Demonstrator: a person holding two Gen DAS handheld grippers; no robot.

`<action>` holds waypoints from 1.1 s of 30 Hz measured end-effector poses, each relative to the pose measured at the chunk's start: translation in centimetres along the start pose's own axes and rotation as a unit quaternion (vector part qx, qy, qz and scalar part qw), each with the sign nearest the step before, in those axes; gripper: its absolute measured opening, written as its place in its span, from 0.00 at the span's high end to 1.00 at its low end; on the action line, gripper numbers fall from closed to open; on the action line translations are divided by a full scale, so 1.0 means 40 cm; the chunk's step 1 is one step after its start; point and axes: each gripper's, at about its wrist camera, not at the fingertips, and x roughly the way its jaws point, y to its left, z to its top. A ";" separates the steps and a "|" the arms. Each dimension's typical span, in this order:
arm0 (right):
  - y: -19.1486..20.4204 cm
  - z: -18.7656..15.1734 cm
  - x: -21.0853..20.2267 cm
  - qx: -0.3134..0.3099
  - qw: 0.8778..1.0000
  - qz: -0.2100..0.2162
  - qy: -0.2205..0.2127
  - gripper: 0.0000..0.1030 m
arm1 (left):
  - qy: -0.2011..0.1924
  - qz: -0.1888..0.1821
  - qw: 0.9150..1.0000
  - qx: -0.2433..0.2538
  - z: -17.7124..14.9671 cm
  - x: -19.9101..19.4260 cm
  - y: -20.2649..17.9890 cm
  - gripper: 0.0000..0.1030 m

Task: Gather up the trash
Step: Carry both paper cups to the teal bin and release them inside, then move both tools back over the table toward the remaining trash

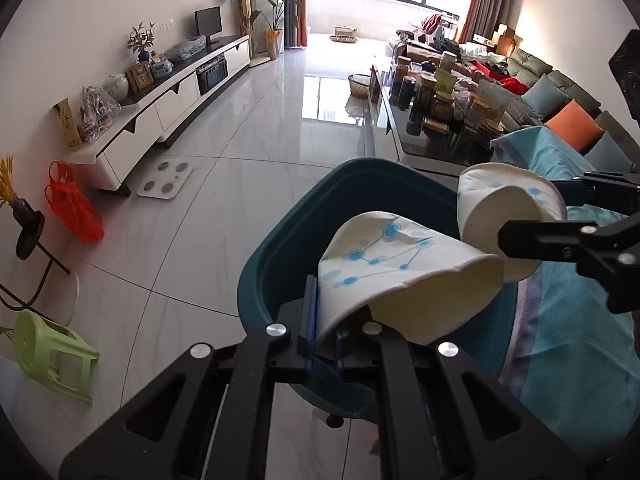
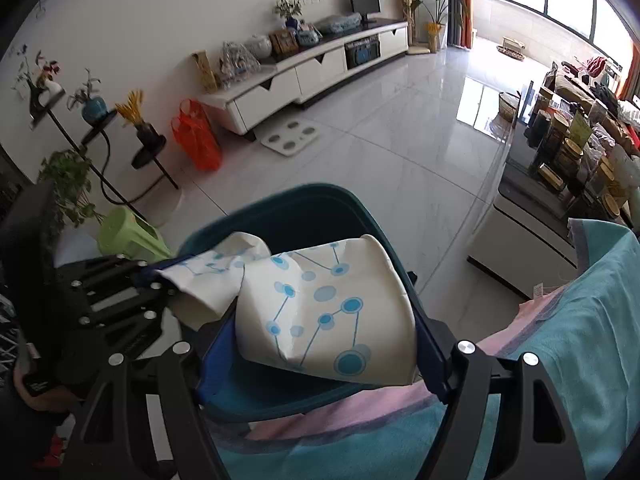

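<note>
1. The left gripper [image 1: 324, 340] has its two black arms pressed close together; they pinch the flat, squashed edge of a crumpled white paper cup with blue dots and lines [image 1: 400, 276]; the cup sticks up and to the right, with its open mouth facing the camera.
2. The right gripper [image 2: 320, 344] squeezes a second dented white paper cup with blue dots [image 2: 328, 312] between its blue pads; the cup lies on its side with one finger on each side of it.
3. Both cups are up in the air over the open top of a dark teal plastic trash bin [image 1: 304, 216]; neither cup is inside it yet; the two cups are just beside each other and may be touching, but I cannot tell for sure.
4. From the right wrist view, the left gripper [image 2: 160, 284] comes in from the left side, with its cup [image 2: 216, 276] partly behind the other one.
5. The bin stands on a shiny pale tiled floor [image 1: 240, 140], right next to a table covered with a teal and pink cloth [image 2: 580, 340].
6. A long white TV cabinet [image 1: 176, 96] runs along the far wall; an orange net bag [image 1: 74, 204] and a light green plastic stool [image 1: 52, 356] sit on the floor well away from the bin.
</note>
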 end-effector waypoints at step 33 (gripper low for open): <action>-0.188 -0.232 -0.415 0.122 0.970 -0.035 -0.205 0.09 | -0.117 -0.071 0.990 -0.014 0.082 -0.219 -0.188 0.05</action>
